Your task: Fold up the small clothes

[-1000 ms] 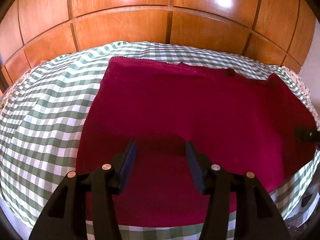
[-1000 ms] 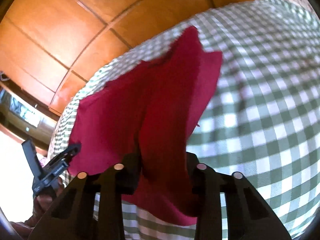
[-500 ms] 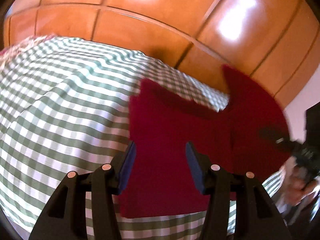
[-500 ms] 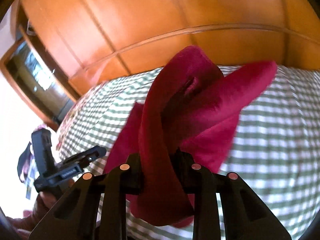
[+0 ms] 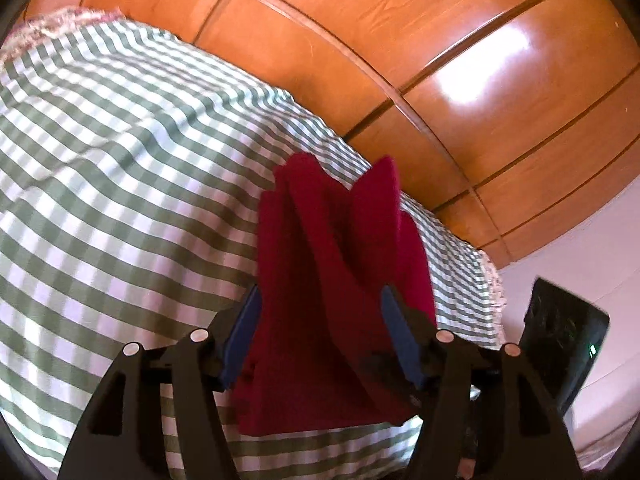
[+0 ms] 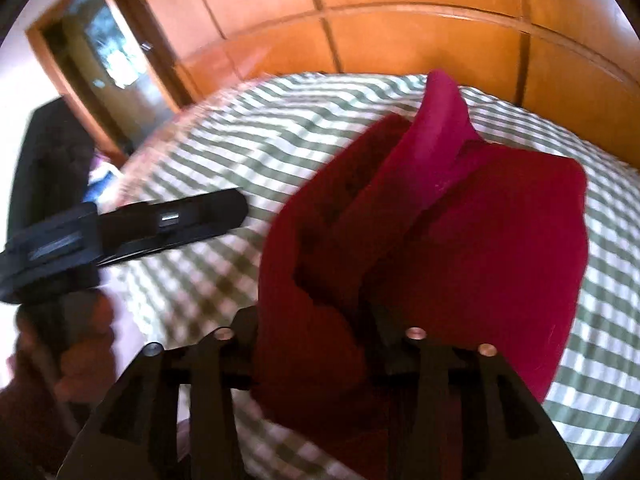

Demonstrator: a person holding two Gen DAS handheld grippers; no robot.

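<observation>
No legible text, label, brand, number or sign on anything in view.

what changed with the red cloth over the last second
The dark red terry cloth, flat on the green-and-white checked bedspread a second ago with one edge lifted by the right tongs, is now bunched up between both tongs. The right tongs stay shut on it. The left tongs stay open, now with cloth hanging between the fingers. The bedspread and wooden panelling are unchanged.

Cloth (image 5: 332, 280) no longer flat on bedspread (image 5: 120, 200): now bunched, lifted in folds. Left gripper (image 5: 320, 332) now straddles it, closer to right gripper (image 6: 316, 320).
</observation>
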